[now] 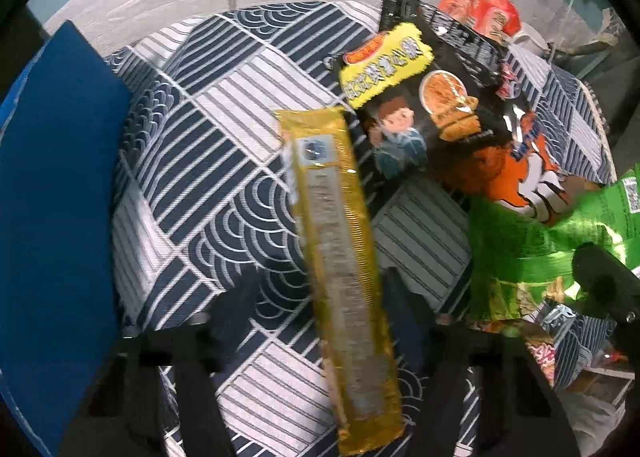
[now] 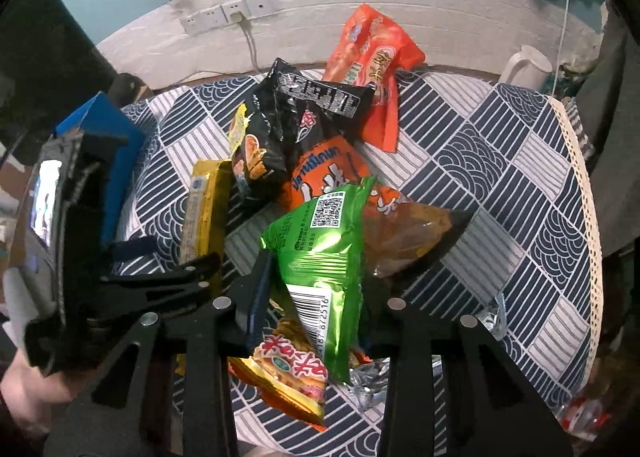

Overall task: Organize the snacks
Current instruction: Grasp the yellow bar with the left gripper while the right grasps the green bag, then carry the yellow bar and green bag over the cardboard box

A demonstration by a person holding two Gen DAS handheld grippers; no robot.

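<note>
A long yellow cracker pack (image 1: 340, 257) lies on the patterned cloth between the open fingers of my left gripper (image 1: 320, 297); it also shows in the right wrist view (image 2: 204, 209). My right gripper (image 2: 316, 285) has its fingers on either side of a green snack bag (image 2: 320, 257), raised over a yellow-red packet (image 2: 288, 373); whether it pinches the bag is unclear. The green bag shows in the left wrist view (image 1: 532, 253). Behind lie a black bag (image 1: 416, 97), an orange bag (image 2: 324, 173) and a red-orange bag (image 2: 372, 69).
A blue box (image 1: 56, 185) stands at the left edge of the table. The blue-white patterned tablecloth (image 2: 500, 177) covers the table. A white kettle (image 2: 524, 65) stands at the back right by the wall. Wall sockets (image 2: 228, 17) with a cable sit behind.
</note>
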